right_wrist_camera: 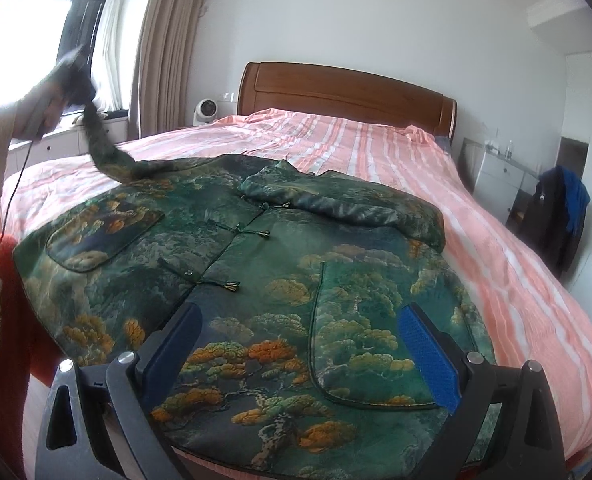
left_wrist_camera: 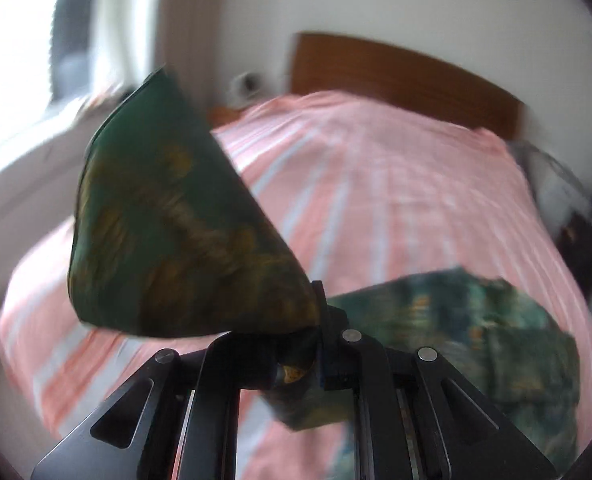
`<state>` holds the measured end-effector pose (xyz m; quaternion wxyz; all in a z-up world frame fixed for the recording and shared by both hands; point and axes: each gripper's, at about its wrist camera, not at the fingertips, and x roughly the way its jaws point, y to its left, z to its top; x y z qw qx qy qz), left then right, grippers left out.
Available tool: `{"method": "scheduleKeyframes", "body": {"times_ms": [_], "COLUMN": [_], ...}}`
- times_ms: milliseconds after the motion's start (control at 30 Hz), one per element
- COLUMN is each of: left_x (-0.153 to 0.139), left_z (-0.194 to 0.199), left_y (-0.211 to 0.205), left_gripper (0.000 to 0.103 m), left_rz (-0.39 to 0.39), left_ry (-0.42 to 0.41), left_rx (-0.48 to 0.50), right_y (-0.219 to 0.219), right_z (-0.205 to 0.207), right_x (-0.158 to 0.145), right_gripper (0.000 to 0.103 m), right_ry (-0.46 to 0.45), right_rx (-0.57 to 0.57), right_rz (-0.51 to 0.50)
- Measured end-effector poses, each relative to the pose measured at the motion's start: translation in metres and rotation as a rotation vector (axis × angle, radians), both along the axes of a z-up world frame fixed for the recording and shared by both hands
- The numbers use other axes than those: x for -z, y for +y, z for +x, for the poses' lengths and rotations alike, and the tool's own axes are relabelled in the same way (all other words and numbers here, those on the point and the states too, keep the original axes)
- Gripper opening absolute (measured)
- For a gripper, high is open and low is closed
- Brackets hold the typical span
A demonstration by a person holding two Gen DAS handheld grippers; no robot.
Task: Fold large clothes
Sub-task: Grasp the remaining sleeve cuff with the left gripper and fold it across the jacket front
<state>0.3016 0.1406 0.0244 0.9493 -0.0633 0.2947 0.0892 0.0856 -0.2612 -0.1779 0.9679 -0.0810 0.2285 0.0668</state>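
A green jacket with a gold tree pattern (right_wrist_camera: 256, 280) lies front-up on the bed, its right sleeve folded across the chest. My left gripper (left_wrist_camera: 315, 360) is shut on the left sleeve's cuff (left_wrist_camera: 176, 232) and holds it high above the bed; in the right wrist view it (right_wrist_camera: 70, 80) is at the far left with the sleeve (right_wrist_camera: 100, 148) hanging down to the jacket. My right gripper (right_wrist_camera: 296, 352) is open, jaws wide apart, just above the jacket's lower hem.
The bed has a pink striped cover (right_wrist_camera: 395, 152) and a wooden headboard (right_wrist_camera: 347, 88). A white fan (right_wrist_camera: 206, 111) stands at the back left by the curtains. Dark clothes hang on a chair (right_wrist_camera: 559, 216) at the right. An orange cloth (right_wrist_camera: 4, 320) is at the left edge.
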Motion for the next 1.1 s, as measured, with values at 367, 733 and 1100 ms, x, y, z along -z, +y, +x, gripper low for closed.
{"method": "scheduleKeyframes", "body": {"times_ms": [367, 733, 1100], "left_x": [0.084, 0.152, 0.098], "left_z": [0.054, -0.026, 0.01], "left_y": [-0.279, -0.259, -0.218], "left_gripper": [0.034, 0.086, 0.095], "left_rz": [0.304, 0.406, 0.188], "left_ry": [0.151, 0.303, 0.231], "left_rx": [0.508, 0.601, 0.448], "right_y": [-0.023, -0.048, -0.043], "right_z": [-0.005, -0.002, 0.002], "right_x": [-0.008, -0.009, -0.005], "right_gripper": [0.098, 0.098, 0.098], "right_ry": [-0.016, -0.014, 0.012], "right_rx": [0.048, 0.094, 0.071], "right_rz": [0.084, 0.177, 0.169]}}
